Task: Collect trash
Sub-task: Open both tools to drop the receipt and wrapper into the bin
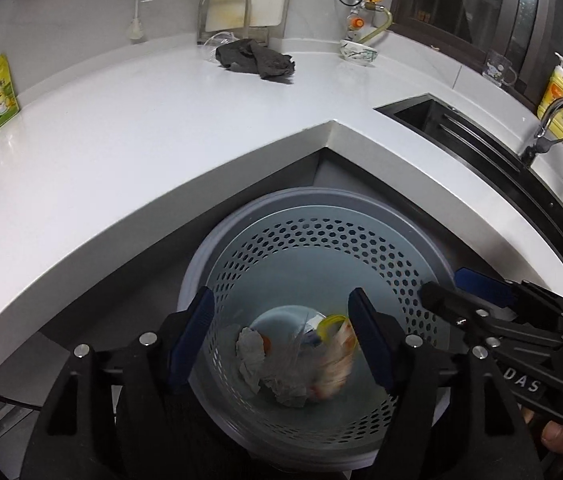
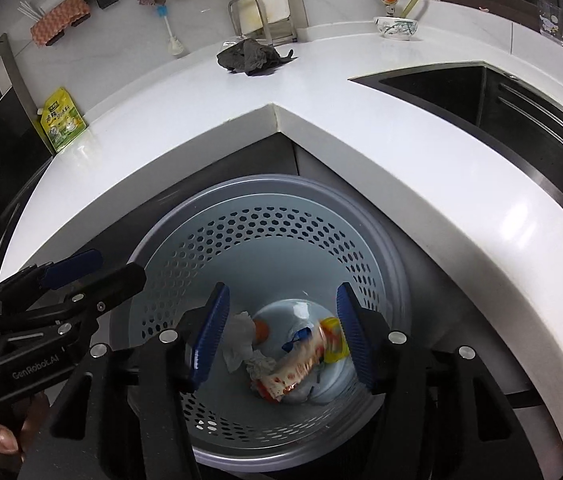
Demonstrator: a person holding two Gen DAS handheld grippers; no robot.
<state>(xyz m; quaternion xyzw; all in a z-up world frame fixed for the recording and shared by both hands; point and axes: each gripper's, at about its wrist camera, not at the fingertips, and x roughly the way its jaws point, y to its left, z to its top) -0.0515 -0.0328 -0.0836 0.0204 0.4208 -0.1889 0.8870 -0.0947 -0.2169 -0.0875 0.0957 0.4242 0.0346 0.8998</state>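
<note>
Two grippers, left gripper [image 1: 281, 344] and right gripper [image 2: 279, 336], are being held released, nothing gripped, over one round perforated plastic bin [image 1: 361, 248]. Crumpled tissues [image 1: 251, 350], one blurred wrapper [image 2: 293, 372], and one yellow cap [image 1: 331, 325] are lying at its bottom; one dark rag [image 1: 255, 58] is sitting on the white counter [image 1: 141, 140].

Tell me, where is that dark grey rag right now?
The dark grey rag lies crumpled on the white counter, far from the trash bin. In both views it sits near the back wall, just before the metal rack, left of the patterned bowl.
</note>
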